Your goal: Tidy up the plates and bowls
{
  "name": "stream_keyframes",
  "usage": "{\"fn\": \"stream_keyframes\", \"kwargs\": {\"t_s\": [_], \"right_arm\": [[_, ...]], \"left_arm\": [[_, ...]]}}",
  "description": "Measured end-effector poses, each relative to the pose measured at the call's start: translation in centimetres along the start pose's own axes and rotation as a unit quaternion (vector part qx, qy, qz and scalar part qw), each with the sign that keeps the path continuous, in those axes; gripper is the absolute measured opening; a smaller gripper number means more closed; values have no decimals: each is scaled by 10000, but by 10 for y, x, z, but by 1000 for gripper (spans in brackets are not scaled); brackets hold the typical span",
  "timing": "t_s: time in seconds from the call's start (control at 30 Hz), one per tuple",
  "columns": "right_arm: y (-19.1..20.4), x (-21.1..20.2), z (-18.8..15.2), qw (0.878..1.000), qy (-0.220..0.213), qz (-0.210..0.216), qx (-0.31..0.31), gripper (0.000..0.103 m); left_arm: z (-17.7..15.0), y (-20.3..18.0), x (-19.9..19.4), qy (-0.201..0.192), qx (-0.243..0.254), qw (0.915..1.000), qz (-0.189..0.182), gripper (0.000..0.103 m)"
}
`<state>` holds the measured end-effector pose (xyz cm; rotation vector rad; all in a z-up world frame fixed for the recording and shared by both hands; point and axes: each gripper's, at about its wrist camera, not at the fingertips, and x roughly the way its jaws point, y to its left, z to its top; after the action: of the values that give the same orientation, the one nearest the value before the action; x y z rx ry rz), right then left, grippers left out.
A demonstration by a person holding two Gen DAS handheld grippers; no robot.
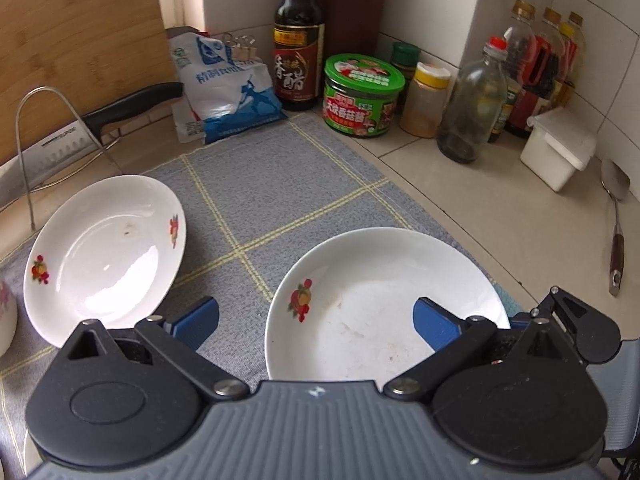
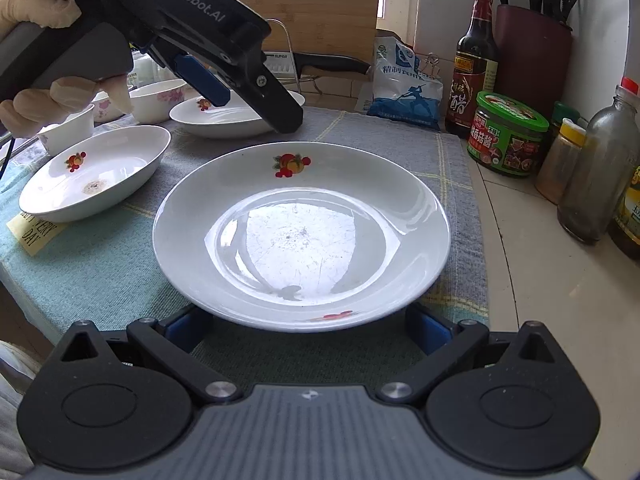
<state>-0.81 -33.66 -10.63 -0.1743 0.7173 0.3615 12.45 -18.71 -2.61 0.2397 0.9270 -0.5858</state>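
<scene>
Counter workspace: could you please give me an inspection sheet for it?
Surface: grey checked cloth over pale tiled counter.
Job's things: large plate, far plate, oval dish, small bowls.
Clutter: vinegar bottle, green jar, salt bag, knife, spatula.
Grippers: left tool open; right tool open; both hold nothing.
Cables: thin dark cord, left edge.
Surroundings: tiled wall, wooden board.

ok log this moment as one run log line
phase: approach | left tool: open above oval dish | right tool: open at round plate near rim | nothing held | cloth underneath
</scene>
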Motion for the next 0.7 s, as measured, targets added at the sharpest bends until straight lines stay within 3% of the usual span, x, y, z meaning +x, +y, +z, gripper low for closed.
{"fn": "stream_keyframes", "kwargs": {"t_s": [0.43, 0.7], "right_arm": [[1, 0, 0, 10000, 13, -21, -7, 103], [1, 0, 0, 10000, 13, -73, 44, 103]], "left_arm": [[17, 3, 43, 635, 730, 9912, -903, 100], [28, 4, 59, 1011, 1049, 9823, -1174, 94]]}}
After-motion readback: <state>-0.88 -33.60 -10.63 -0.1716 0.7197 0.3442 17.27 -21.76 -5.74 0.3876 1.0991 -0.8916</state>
